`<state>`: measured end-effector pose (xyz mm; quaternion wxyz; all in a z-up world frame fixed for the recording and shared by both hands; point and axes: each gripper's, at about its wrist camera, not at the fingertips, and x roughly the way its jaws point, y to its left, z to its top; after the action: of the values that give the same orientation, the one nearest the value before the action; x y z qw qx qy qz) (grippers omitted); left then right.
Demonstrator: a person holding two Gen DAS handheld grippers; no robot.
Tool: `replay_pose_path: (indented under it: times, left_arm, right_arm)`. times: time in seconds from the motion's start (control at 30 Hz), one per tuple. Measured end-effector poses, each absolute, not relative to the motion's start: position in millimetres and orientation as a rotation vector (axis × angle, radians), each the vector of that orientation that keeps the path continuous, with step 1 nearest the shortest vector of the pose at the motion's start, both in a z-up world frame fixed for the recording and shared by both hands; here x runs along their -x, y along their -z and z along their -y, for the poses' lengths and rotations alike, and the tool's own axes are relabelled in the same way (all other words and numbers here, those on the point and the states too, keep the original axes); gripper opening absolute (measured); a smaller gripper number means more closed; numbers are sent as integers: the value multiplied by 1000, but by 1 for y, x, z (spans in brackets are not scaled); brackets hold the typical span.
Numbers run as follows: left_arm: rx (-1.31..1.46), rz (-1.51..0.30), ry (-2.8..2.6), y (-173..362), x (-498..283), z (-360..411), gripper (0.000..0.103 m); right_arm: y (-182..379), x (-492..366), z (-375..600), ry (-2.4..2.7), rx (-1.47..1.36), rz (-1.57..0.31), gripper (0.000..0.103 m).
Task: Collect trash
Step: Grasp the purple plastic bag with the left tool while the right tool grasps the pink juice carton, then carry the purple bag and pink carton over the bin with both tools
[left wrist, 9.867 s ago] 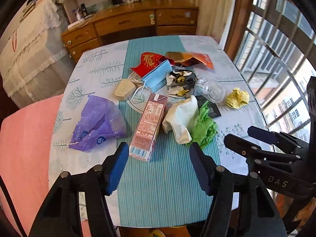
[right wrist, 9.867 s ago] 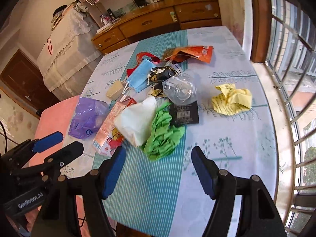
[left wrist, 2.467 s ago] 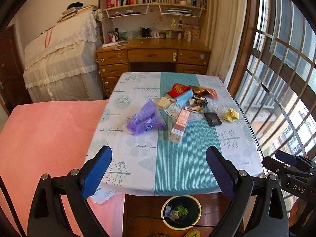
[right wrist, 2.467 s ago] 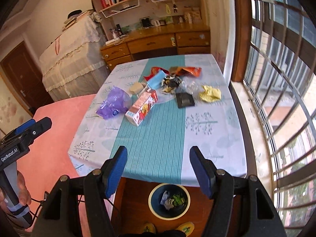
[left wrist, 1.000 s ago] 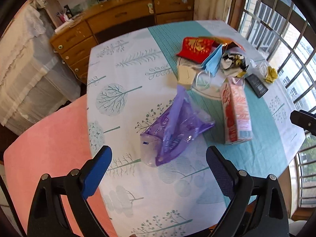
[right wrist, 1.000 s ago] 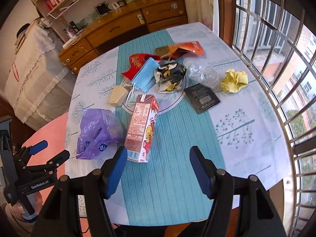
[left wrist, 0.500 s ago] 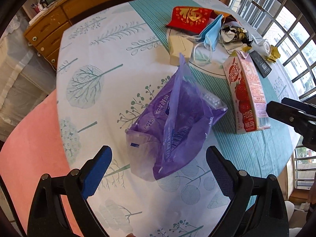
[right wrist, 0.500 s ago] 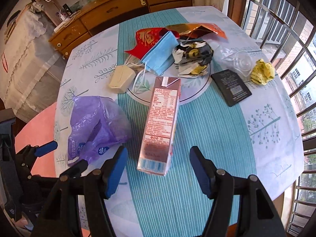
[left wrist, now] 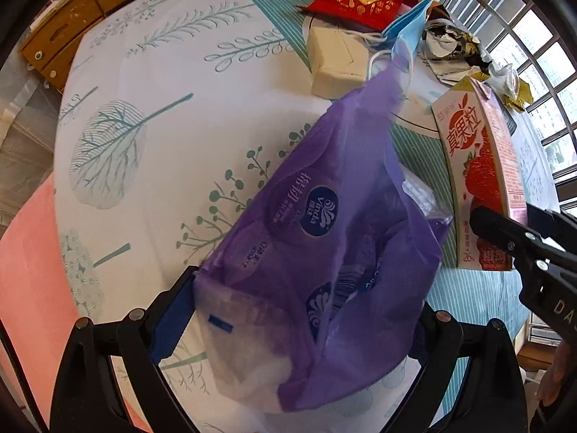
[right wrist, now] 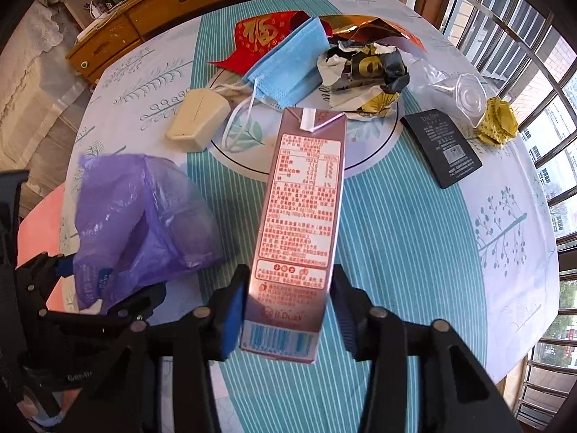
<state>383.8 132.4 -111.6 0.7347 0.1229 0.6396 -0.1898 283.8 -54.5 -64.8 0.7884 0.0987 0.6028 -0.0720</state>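
A purple plastic bag lies crumpled on the white tree-print tablecloth. My left gripper stands open straight above it, one finger on each side of its near end, and the bag hides the right pad. Beside the bag lies a pink juice carton, on the teal stripe of the cloth. The jaws of my right gripper are closing on the carton's near end, both blue pads against its sides. The bag and the left gripper also show in the right wrist view, and the carton in the left.
Behind the carton a white plate holds a blue face mask and a crumpled black wrapper. Around it lie a red envelope, a beige box, a black card, a clear cup and yellow paper. Barred windows stand at the right.
Both grippers came down toward the table. The left now straddles the purple bag. The right moved up to the carton and its jaws narrowed onto the carton's near end.
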Motion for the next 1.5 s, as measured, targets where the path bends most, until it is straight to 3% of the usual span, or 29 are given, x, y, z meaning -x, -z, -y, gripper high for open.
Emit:
replay_pose_path:
  times: [0.27,0.53,1.13,1.5]
  left_arm:
    - [-356,-1368,406,115,-387,-115,93]
    - [-356,-1330,413,101,-375,-110,46]
    - [-303,-1205,369,31,-312,-98,43]
    - [-252,-1062,255,-34,-219,-54,43]
  right_arm:
    - [64,-284,53,134,-184,-1284,42]
    - [60,-277,57,86,-184,-1263,41]
    - [11,-236,88,-42,-196,-1147,40]
    - [-43,-164,134,-195,-160,-1016,40]
